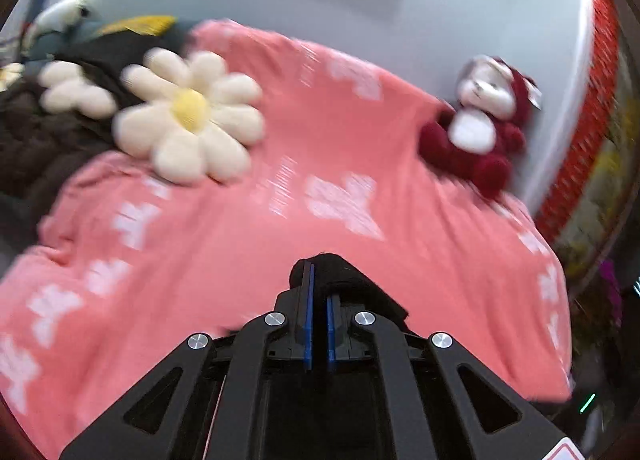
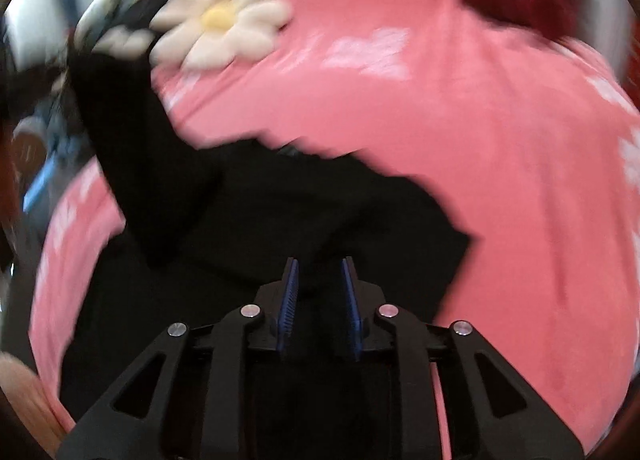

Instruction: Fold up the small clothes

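Pink bedspread (image 1: 224,260): left wrist view; coral cloth with white prints covers the bed and serves as landmark; no box, basket or other holder shows on it.
Left gripper (image 1: 319,280): jaws nearly together, pinching a fold of the black garment (image 1: 352,284) above the near part of the bedspread; the cloth bunches round the blue pads (image 1: 308,324).
Daisy cushion (image 1: 188,116): cream petals, yellow centre, lying at the far left part of the bedspread, partly against a dark brown blanket (image 1: 36,140).
Plush toy (image 1: 480,128): dark red and white, sitting at the far right corner of the bedspread, against the pale wall (image 1: 400,28).
Blur: strong in both views.
Black garment, right wrist view (image 2: 280,220): spread over the near left part of the bedspread (image 2: 480,140), one part lifted up towards the left.
Right gripper (image 2: 320,272): jaws a narrow gap apart, over the garment; pads (image 2: 290,292) not pressing on the cloth.
Daisy cushion, right wrist view (image 2: 224,20): beyond the garment, at the far left of the bedspread.
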`<state>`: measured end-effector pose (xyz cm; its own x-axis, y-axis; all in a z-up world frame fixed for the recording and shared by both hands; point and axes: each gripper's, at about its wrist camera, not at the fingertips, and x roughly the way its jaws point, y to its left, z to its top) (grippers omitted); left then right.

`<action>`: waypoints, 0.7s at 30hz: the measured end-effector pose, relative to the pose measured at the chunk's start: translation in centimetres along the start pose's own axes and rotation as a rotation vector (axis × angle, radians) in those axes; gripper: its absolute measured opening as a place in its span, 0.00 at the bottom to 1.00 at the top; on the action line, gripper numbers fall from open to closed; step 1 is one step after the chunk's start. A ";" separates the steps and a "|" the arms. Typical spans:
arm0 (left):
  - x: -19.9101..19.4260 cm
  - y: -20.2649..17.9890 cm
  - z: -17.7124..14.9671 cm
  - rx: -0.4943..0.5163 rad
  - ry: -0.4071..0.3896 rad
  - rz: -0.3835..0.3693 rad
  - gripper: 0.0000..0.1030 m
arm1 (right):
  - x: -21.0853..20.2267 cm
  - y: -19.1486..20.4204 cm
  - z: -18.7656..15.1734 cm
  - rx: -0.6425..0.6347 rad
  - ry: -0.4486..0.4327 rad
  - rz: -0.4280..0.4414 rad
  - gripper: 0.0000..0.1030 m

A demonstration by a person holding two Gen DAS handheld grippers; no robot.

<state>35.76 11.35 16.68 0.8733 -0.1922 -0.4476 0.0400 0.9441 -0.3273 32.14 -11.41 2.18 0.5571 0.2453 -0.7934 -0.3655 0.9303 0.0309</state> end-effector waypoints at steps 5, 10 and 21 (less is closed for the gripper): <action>-2.7 3.8 2.6 0.001 -0.048 0.085 0.03 | 6.0 7.9 1.4 -0.166 0.034 0.048 0.62; -3.6 7.3 3.4 -0.016 -0.052 0.126 0.03 | 10.4 9.7 3.3 -0.164 0.092 0.048 0.43; -4.8 8.5 3.7 -0.034 -0.059 0.126 0.03 | 8.7 12.0 4.6 -0.116 0.084 0.120 0.23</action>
<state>33.69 21.32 19.14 0.8977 -0.0558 -0.4371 -0.0869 0.9500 -0.2998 36.02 3.17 -1.52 0.4417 0.3242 -0.8366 -0.5121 0.8567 0.0616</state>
